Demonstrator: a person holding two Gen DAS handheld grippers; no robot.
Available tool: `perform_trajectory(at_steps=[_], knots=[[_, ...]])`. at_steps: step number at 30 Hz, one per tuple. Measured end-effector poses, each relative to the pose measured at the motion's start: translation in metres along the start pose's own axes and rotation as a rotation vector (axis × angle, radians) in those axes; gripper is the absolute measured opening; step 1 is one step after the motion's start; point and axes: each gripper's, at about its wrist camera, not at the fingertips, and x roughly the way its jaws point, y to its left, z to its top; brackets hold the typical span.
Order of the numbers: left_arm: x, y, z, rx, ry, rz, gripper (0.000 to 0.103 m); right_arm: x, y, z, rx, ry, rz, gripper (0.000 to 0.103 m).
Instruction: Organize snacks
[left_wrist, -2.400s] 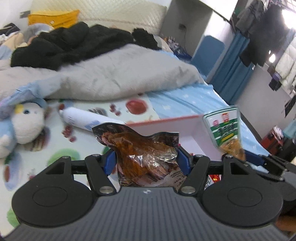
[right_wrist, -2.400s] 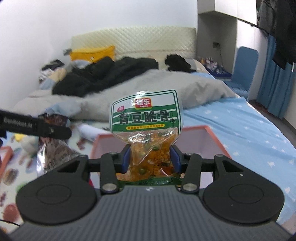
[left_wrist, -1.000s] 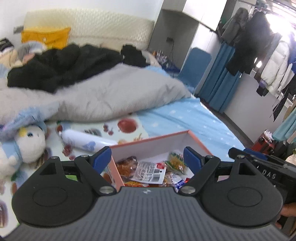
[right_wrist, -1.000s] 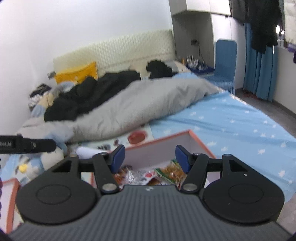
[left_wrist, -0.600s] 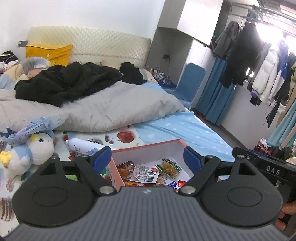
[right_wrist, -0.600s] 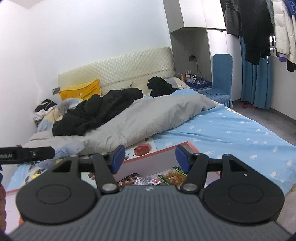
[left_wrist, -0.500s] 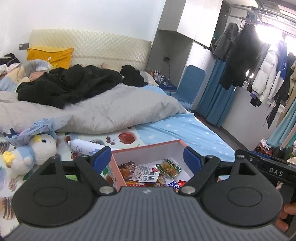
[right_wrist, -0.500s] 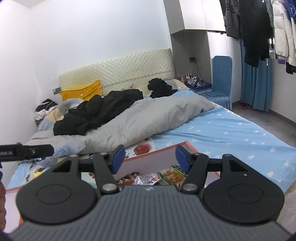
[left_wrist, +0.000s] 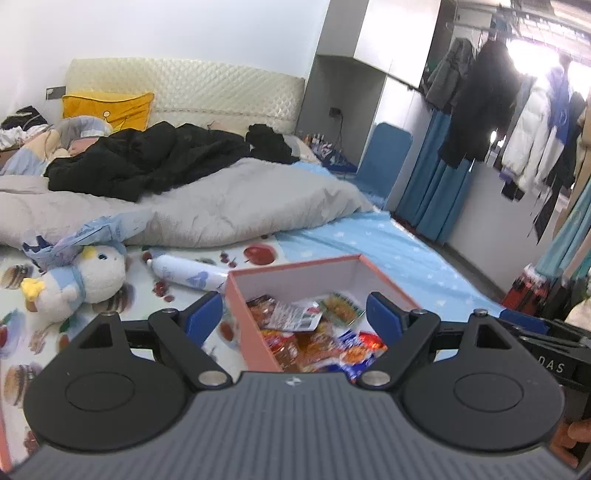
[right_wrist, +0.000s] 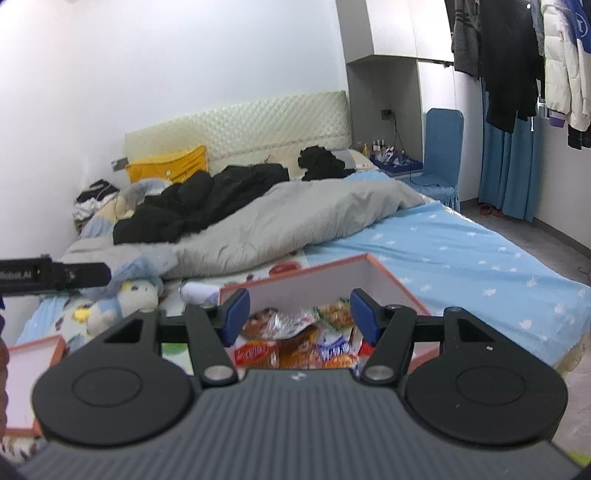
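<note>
A pink-rimmed box with white walls sits on the bed and holds several snack packets. Among them are a clear brown packet and a green packet. My left gripper is open, with nothing between its blue pads, back from the box's near left corner. My right gripper is open too, empty, back from the box's near side. The left tool's black body shows at the left of the right wrist view.
A plush toy and a white tube lie on the fruit-print sheet left of the box. A second pink-rimmed box sits at the near left. A grey duvet and black clothes lie behind. Floor, blue chair and hanging coats at the right.
Both grippers let go of their packets into the box earlier, then drew back from it. Over the last second the box shrank in both views as the grippers pulled away.
</note>
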Motion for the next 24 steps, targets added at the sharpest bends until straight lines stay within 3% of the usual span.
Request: perform_trajectory(at_steps=[8, 14, 24], knots=[[0.001, -0.003, -0.024, 0.005, 0.016, 0.008, 0.088, -0.009, 0.010, -0.025, -0.040, 0.009, -0.039, 0.063], [-0.001, 0.001, -0.041, 0.012, 0.023, 0.032, 0.088, -0.017, -0.002, -0.037, 0.028, 0.030, -0.032, 0.063], [-0.002, -0.002, -0.054, 0.002, 0.051, 0.020, 0.088, -0.015, 0.000, -0.049, 0.029, 0.049, -0.046, 0.063]])
